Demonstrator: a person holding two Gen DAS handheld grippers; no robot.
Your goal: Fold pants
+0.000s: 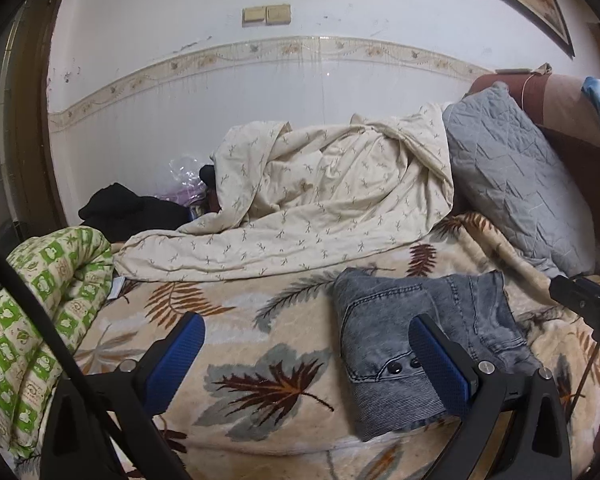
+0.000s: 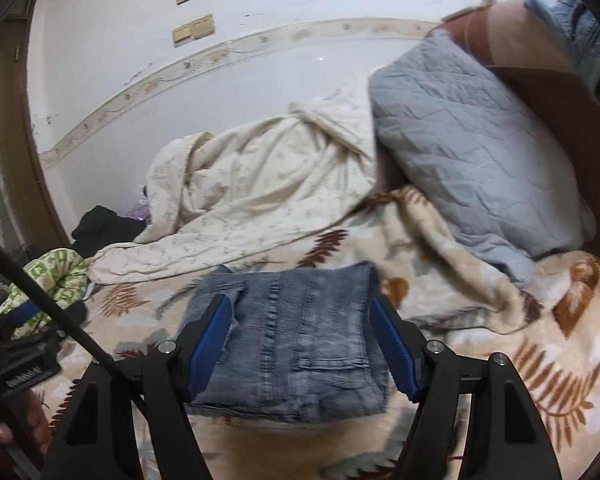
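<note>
Your view covers a bed spread with a leaf-print blanket (image 1: 260,344). At the far left edge lies a rolled green-patterned quilt (image 1: 40,320), with a heap of black clothing (image 1: 132,208) beyond it near the wall.

Your left tongs (image 1: 306,354) stand spread wide, holding nothing; the left pad (image 1: 176,356) hovers over bare blanket and the right pad overlaps the near left part of the pants as seen from the left wrist (contact cannot be confirmed).

Behind, across the middle of the bed, a cream duvet (image 1: 320,208) is bunched against the tiled wall.

The pants (image 2: 296,344), grey-blue denim, lie folded into a compact rectangle on the blanket, near the front edge of the bed and right of centre in the left wrist view. In the right wrist view they sit directly between your fingers.

Your right tongs (image 2: 300,348) are also spread, one pad on each side of the folded bundle, gripping nothing.

To the right, a grey quilted pillow (image 2: 468,152) leans against the brown headboard (image 2: 540,92), well apart from the pants. A blue denim item (image 2: 572,28) rests on the headboard at the far right.
</note>
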